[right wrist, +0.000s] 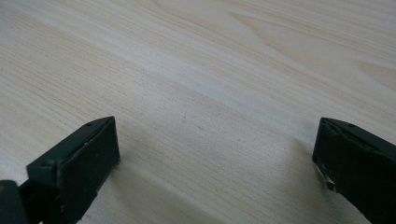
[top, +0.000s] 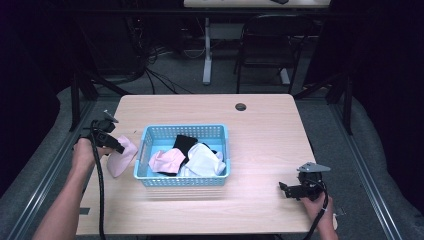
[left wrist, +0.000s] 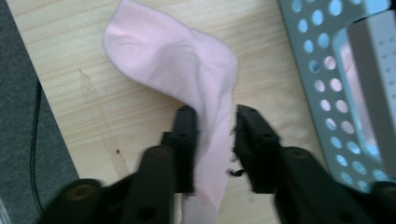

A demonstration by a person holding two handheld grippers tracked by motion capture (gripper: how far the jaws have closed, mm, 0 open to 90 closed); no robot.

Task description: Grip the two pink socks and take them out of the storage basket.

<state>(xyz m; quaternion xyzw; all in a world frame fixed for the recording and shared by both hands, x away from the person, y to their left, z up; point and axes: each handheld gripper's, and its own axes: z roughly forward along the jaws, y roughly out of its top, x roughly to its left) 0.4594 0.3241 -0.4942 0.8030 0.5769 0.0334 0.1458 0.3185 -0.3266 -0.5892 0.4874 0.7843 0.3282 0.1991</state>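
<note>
The pink sock (left wrist: 187, 74) lies flat on the counter (top: 260, 125) just left of the blue basket (top: 150, 175); its long axis runs from the left gripper (left wrist: 212, 135) away across the wood; those jaws stand slightly apart astride its near end; the right gripper (right wrist: 215, 154) gapes wide over bare counter.

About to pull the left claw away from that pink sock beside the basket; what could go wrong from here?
The pink sock lies between the left claw's parted jaws and looks to touch one, so it may drag along on retreat. It lies close to the table's left edge and could slide off. The blue basket stands close; a sideways swing might knock it.
</note>
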